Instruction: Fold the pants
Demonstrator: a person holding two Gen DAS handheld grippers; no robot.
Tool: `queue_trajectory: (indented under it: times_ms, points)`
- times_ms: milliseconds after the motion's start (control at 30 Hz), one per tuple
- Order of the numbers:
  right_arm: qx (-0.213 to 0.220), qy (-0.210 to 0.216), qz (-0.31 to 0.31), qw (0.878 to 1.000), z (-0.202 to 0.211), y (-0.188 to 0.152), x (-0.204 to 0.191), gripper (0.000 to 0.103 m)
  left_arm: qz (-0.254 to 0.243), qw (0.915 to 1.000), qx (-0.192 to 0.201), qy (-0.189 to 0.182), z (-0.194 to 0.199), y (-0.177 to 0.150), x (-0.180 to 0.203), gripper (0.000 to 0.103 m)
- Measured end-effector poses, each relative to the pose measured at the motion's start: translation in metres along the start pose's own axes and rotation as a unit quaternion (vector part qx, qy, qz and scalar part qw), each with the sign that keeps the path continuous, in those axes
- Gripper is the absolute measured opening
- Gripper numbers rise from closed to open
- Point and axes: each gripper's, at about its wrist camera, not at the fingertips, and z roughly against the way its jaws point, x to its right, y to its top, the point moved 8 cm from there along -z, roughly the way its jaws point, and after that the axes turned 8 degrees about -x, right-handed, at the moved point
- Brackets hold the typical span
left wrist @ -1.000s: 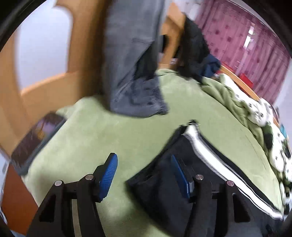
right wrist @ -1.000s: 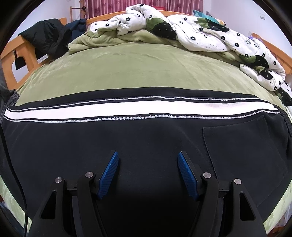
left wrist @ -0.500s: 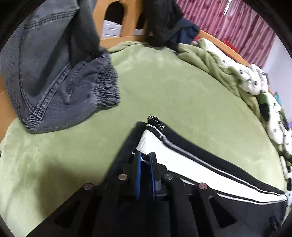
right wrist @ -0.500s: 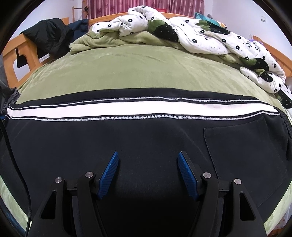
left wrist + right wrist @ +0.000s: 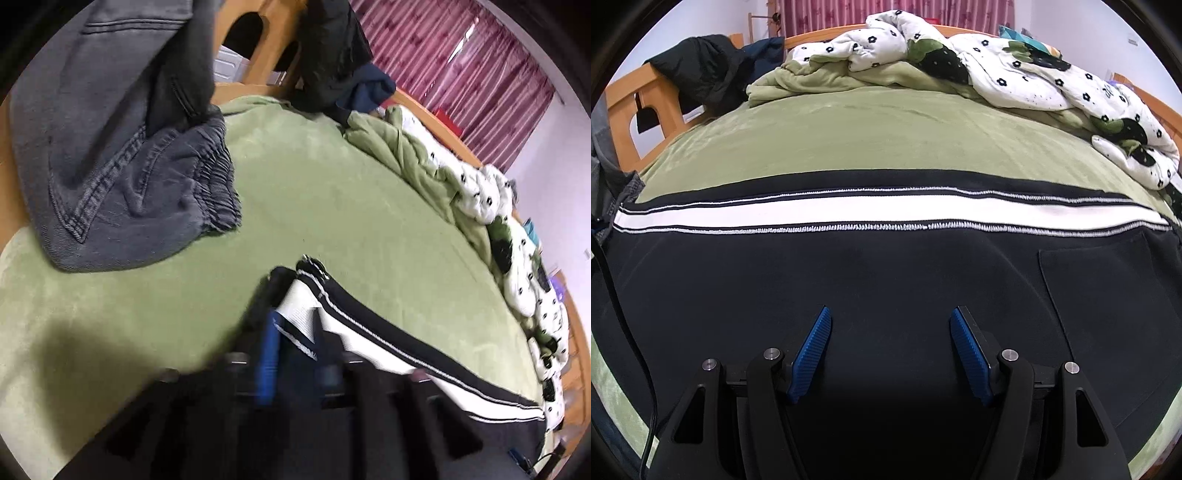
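Note:
Black pants [image 5: 886, 273] with a white side stripe lie flat across the green bed cover [image 5: 871, 129]. In the left wrist view the leg end of the pants [image 5: 306, 295] lies at my left gripper [image 5: 297, 332], which is blurred. Its jaws are opening, and the hem with the white stripe sits between the blue pads [image 5: 267, 362] without being pinched. My right gripper [image 5: 891, 314] stands open low over the black middle of the pants, left of a back pocket [image 5: 1108, 295], with nothing gripped between its fingers.
Grey jeans [image 5: 129, 166] hang over the wooden bed frame [image 5: 624, 99] onto the cover. A black jacket [image 5: 332, 55] is draped at the corner. A crumpled flowered duvet [image 5: 1015, 66] fills the far side. A black cable [image 5: 628, 332] runs at the left.
My left gripper moved in onto the end of the pants leg, shut on the hem, and its jaws have since parted. The right gripper has stayed still and open.

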Motion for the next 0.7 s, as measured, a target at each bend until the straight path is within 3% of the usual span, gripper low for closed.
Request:
queue_trajectory:
  times_ms: [33,200,300,367,400,467,567,700]
  points:
    - [0.001,0.001,-0.003,1.0,0.002,-0.002,0.0,0.066,0.004,1.0,-0.006,-0.005,-0.004,-0.002,0.002,0.044]
    - [0.012,0.014,-0.026,1.0,0.012,-0.009,0.001,0.066,0.012,0.9999,-0.005,0.011,-0.009,-0.005,0.001,0.044]
    - [0.014,0.022,-0.038,0.999,0.015,-0.013,0.0,0.067,0.016,0.9988,-0.021,0.041,-0.021,-0.006,-0.006,0.043]
    - [0.014,0.022,-0.041,0.999,0.014,-0.013,0.0,0.067,0.014,0.9983,-0.015,0.055,-0.024,-0.008,-0.011,0.03]
    - [0.014,0.021,-0.041,0.999,0.014,-0.013,-0.001,0.066,0.009,0.9981,-0.009,0.06,-0.024,-0.007,-0.012,0.015]
    - [0.014,0.02,-0.042,0.999,0.014,-0.013,0.0,0.066,-0.003,0.9986,-0.008,0.052,-0.022,-0.005,-0.012,0.013]
    - [0.017,0.023,-0.048,0.998,0.015,-0.014,0.0,0.066,0.02,0.999,-0.013,0.037,-0.022,-0.005,-0.019,0.012]
    - [0.014,0.031,-0.053,0.998,0.015,-0.015,-0.002,0.066,0.017,0.9988,-0.007,0.045,-0.015,-0.007,-0.012,0.013]
